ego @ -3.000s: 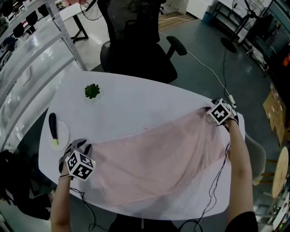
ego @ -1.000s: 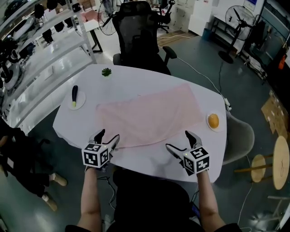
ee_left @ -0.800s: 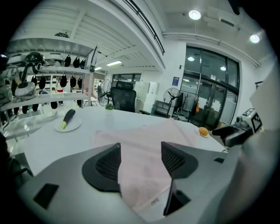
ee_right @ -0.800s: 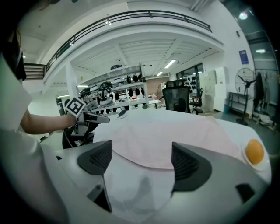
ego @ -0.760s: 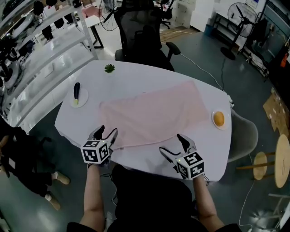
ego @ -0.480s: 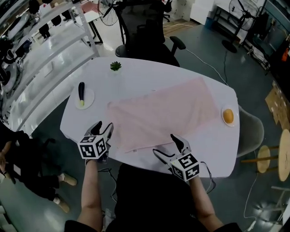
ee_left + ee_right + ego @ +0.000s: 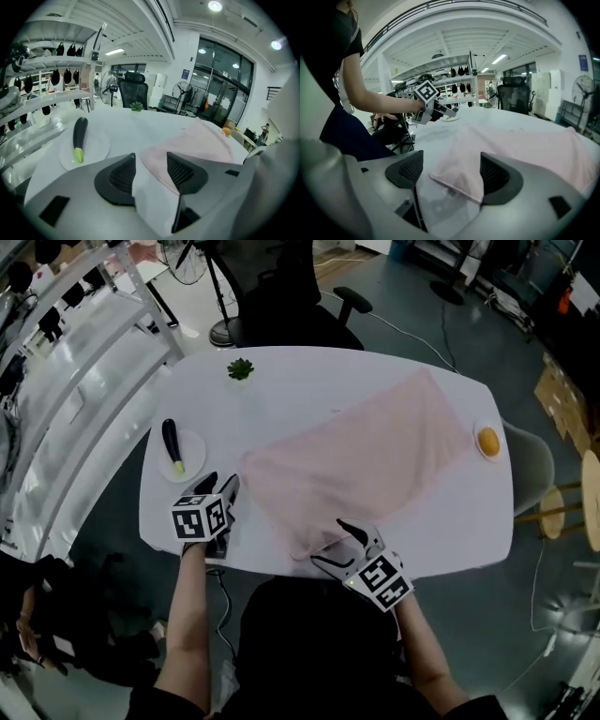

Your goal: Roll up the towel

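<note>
Grey fingers (image 7: 499, 176) of the right gripper (image 7: 451, 172): spread, have just been closing a bit. The near corner of the pink towel (image 7: 525, 140) lies in the gap. Pads aren't pressing it, so no grip yet.

Left gripper (image 7: 151, 164), same story: fingers (image 7: 180, 171) apart, just been closing, towel edge shows through the gap ahead, nothing pinched. In the head view it sits just beside the towel's left corner, over bare tabletop (image 7: 309, 381).

Towel: flat, spread diagonally across the middle of the tabletop, near corner at the front edge by the right gripper. No fold, no roll started.

Around it: eggplant (image 7: 172, 444) on a plate (image 7: 192, 457) to the left, plant (image 7: 241, 368) on the far side, orange (image 7: 487, 441) just beside the right corner.

Status, my read: spreading done, rolling at zero. Left to do: grip the near edge at both ends, turn it over, roll to the far edge. Risk: uneven grips giving a skewed roll.
</note>
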A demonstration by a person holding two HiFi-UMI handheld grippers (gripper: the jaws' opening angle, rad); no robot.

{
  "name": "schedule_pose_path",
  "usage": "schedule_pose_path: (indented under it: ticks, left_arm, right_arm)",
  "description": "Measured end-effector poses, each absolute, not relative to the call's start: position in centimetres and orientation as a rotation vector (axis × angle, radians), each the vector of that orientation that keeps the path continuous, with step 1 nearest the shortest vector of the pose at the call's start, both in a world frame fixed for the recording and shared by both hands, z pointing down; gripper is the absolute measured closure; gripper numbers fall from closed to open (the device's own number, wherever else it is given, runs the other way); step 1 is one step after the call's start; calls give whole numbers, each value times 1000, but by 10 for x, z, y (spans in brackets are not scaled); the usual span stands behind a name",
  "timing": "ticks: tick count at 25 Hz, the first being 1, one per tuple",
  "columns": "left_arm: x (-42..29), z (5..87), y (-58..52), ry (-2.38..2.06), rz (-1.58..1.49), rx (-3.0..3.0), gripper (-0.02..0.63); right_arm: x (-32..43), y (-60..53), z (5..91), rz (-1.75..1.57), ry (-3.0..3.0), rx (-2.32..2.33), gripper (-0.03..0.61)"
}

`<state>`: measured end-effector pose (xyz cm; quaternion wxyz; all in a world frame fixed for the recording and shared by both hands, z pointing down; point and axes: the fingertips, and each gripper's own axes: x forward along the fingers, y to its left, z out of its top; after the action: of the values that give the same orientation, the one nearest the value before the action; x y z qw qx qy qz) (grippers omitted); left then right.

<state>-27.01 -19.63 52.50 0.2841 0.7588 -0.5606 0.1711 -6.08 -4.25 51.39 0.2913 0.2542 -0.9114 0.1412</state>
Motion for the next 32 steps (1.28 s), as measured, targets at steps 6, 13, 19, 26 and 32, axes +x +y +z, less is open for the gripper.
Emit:
schedule_pose_path:
  ticks: [6,13,19,26,32]
  left_arm:
    - [-259,545,-225,-1291,547,2143,383]
    - [-259,559,-248,-1212,576,2174,390]
    - [-264,570,-254,-1156,571,2152,426]
    - [-259,582,-252,-1094,636,2167,457]
    - [-251,594,-255,-1104,777,2196,499]
  right_arm:
    - [-88,-33,536,360,-2318,730,217]
    - [-114,-5,564,352,-2205,652,256]
    - [-124,2,589,350,-2128,595,300]
    - [-119,2,607,341,-2065,621,360]
    - [-123,3,607,339,-2056,638,370]
